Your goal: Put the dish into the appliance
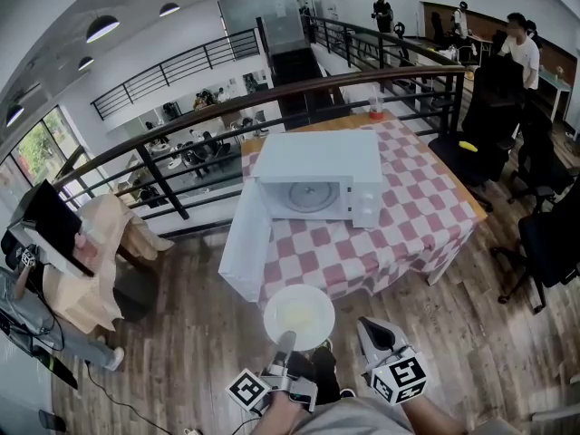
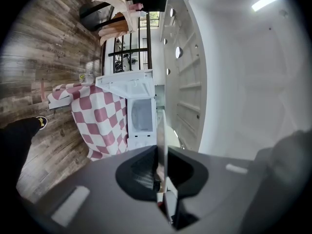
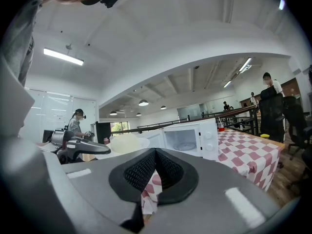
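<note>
**Plate held in front of open microwave**

Head view: left gripper (image 1: 286,338) clamped on rim of white plate (image 1: 299,317), near checked worktop (image 1: 426,216); microwave (image 1: 317,175) door open.
Left gripper view: plate edge-on between jaws.
Right gripper view: right gripper (image 3: 155,156) jaws together, empty.

No text, label, brand or number can be read anywhere; the white cubes (image 1: 400,378) carry only black square marker patterns.
</note>
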